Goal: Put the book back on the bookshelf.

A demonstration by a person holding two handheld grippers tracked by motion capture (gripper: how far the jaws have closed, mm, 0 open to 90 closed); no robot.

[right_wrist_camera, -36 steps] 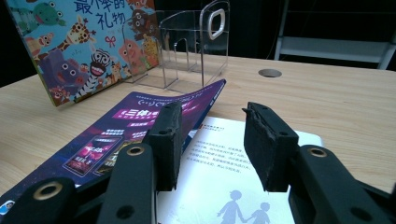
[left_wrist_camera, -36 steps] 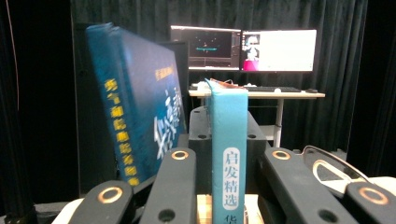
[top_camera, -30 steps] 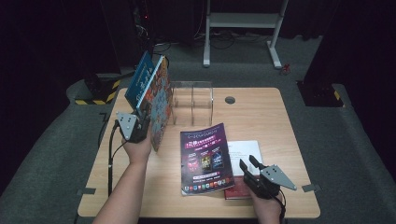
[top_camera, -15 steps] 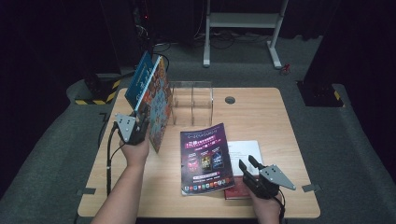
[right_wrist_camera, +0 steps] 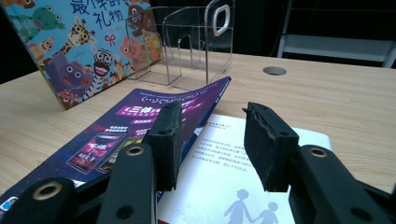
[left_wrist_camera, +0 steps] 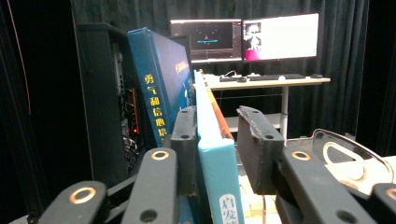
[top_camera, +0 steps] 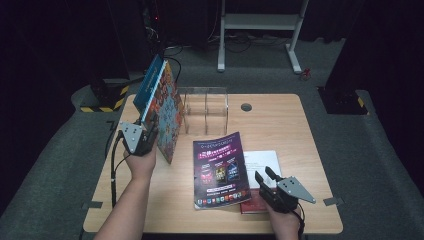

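- At the left side of the wooden tabletop (top_camera: 280,125), the left gripper (top_camera: 146,134) stands at the lower corner of two upright picture books that lean together.
- The light-blue-spined picture book (left_wrist_camera: 217,168), its animal cover (top_camera: 169,117) facing the middle of the tabletop, sits between the jaws. They have just been opening: the left jaw still lies against the book, while a gap shows between the book and the right jaw.
- The dark blue book (left_wrist_camera: 161,88) with yellow lettering on its spine stands just behind it, outside the jaws.
- Just beside the books stands a clear acrylic file rack (top_camera: 206,107), upright near the far edge.
- The right gripper (top_camera: 267,181) rests low at the near right, its jaws partly open with nothing between them.
- Ahead of those jaws a purple magazine (top_camera: 220,169) lies flat, overlapping a white booklet (right_wrist_camera: 243,182) with a blue silhouette of two figures on its cover.
- A dark red book (top_camera: 256,204) peeks out under them at the near edge.
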